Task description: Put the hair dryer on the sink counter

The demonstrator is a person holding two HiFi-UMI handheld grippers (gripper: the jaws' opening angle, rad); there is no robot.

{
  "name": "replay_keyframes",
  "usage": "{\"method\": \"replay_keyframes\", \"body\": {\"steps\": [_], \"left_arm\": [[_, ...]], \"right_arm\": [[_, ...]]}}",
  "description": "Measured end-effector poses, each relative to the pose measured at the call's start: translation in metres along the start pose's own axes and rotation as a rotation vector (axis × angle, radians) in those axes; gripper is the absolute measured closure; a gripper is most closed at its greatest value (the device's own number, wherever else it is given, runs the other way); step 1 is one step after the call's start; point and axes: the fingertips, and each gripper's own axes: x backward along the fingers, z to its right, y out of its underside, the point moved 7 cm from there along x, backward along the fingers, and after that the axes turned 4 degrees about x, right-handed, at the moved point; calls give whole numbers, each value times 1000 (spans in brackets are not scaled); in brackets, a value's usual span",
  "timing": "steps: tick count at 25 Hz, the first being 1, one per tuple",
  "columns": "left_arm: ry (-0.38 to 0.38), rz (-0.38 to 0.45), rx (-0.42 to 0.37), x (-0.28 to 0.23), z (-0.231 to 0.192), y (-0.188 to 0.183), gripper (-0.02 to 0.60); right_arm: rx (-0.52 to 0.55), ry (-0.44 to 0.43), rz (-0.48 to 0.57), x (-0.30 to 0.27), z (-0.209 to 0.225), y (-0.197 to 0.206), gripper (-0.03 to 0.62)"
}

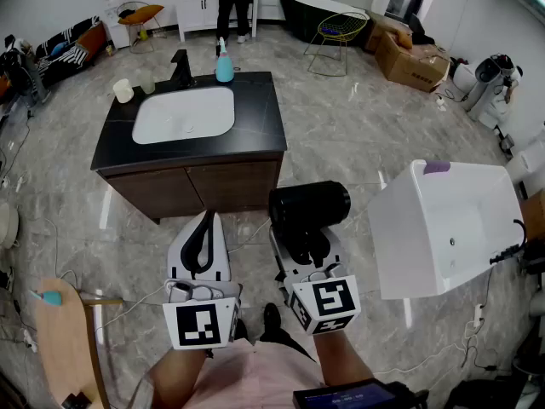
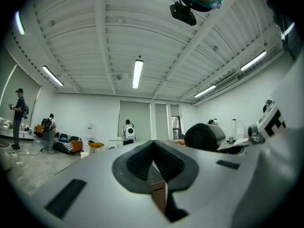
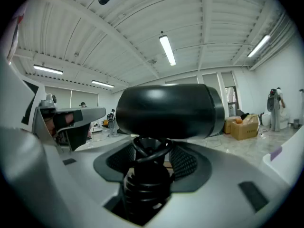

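Note:
A black hair dryer [image 1: 308, 209] is clamped in my right gripper [image 1: 302, 245], its round barrel lying across the jaw tips and its handle running back between them. In the right gripper view the hair dryer [image 3: 168, 110] fills the centre above the right gripper [image 3: 154, 158]. My left gripper [image 1: 202, 239] is held beside it, shut with nothing in it; the left gripper [image 2: 153, 163] shows its jaws closed together. The sink counter [image 1: 255, 126], black-topped with a white basin, stands ahead of both grippers, a short way off across the floor.
On the counter sit a black faucet [image 1: 180, 68], a blue bottle [image 1: 224, 65] and two cups [image 1: 124, 90]. A white tub [image 1: 451, 228] stands to the right. A wooden board [image 1: 64, 339] lies at the lower left. A person [image 1: 233, 2] stands far behind.

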Motion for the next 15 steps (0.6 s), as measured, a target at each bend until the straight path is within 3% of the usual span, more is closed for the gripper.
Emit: {"method": "replay_keyframes", "body": {"steps": [4, 8, 15], "left_arm": [[-1, -2, 2, -5, 2, 0, 572], [10, -14, -47, -8, 4, 6, 572], [-13, -13, -39, -29, 25, 12, 572]], "right_arm": [[-1, 1, -3, -2, 5, 0, 356], [-4, 8, -1, -2, 12, 2, 356], [-30, -14, 4, -7, 43, 6, 355]]}}
